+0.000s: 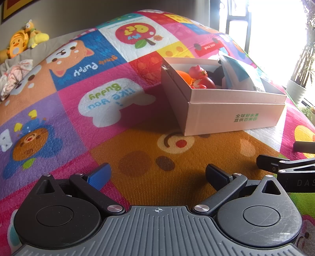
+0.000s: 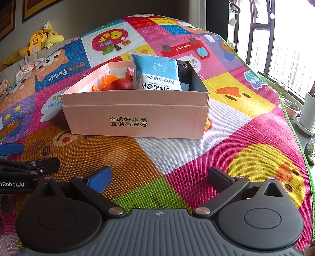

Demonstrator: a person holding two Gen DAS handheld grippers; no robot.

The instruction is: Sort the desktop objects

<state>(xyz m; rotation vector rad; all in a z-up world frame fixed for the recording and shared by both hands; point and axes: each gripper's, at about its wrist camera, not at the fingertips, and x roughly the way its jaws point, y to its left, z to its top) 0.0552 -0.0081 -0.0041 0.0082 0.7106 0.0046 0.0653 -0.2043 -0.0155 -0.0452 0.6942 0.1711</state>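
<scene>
You worked over a bright patchwork cartoon play mat [image 2: 196, 149], a window [image 2: 285, 49] at its right and yellow plush toys [image 2: 39, 43] at the far left. One pale pink cardboard box [image 2: 135, 120] sat mid-mat, its long side facing your right gripper [image 2: 159, 177]. Inside stood one blue-and-white wipes pack [image 2: 155, 72], upright, beside red and orange toys [image 2: 112, 83]. Your left gripper [image 1: 158, 174] and the right one both hung spread, holding nothing.

Colourful patchwork cartoon play mat [image 2: 226, 122] with puppy, apple and duck panels, yellow plush duck toys [image 2: 42, 40] heaped at its far left edge, crumpled pale cloth [image 1: 14, 75] nearby, bright window [image 2: 285, 49] on the right — white plant pot [image 2: 309, 114] beneath, dark framed picture [image 2: 33, 6] on the wall.
</scene>
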